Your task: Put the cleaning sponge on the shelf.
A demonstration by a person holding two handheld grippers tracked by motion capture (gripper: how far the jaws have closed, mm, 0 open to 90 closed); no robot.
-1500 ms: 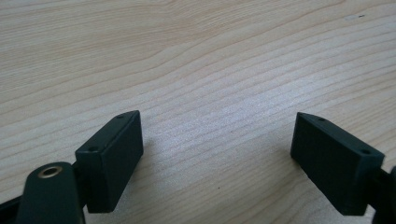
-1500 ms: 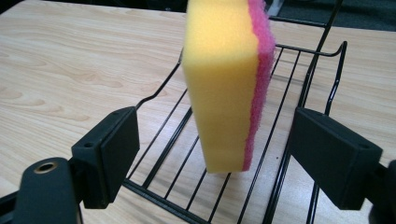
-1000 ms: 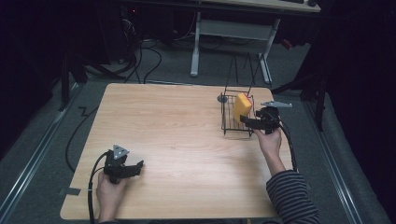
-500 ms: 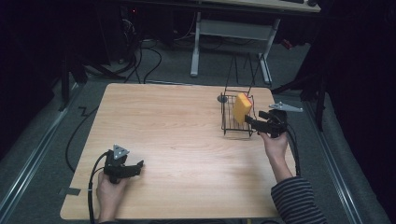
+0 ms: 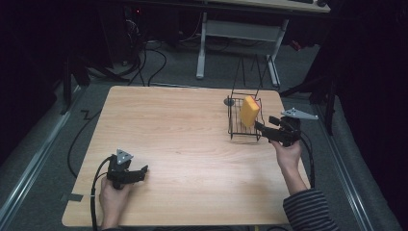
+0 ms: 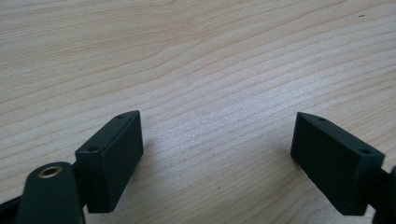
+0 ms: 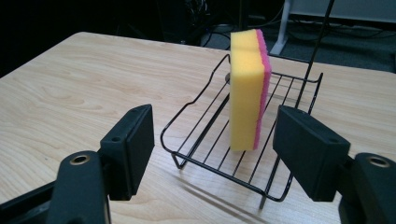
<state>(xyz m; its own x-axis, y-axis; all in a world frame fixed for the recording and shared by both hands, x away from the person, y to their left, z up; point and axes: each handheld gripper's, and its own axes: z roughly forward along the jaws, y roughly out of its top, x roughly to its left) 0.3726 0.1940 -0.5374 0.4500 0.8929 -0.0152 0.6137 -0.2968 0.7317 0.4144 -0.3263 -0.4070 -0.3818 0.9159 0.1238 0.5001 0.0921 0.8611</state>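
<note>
Yellow-and-pink rectangular sponge (image 7: 247,88) stands on edge, upright, in black wire rack (image 7: 205,140) at right part of light wooden surface (image 5: 183,134). Right tongs (image 7: 215,149) just beside rack, spread, have just been closing, nothing pinched. Left tongs (image 6: 217,158) spread over bare surface, near front-left corner.

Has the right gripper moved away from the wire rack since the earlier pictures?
Yes. The right gripper has drawn back from the wire rack toward the table's right edge. Its jaws have just been closing with nothing between them; the sponge stands in the rack.
</note>
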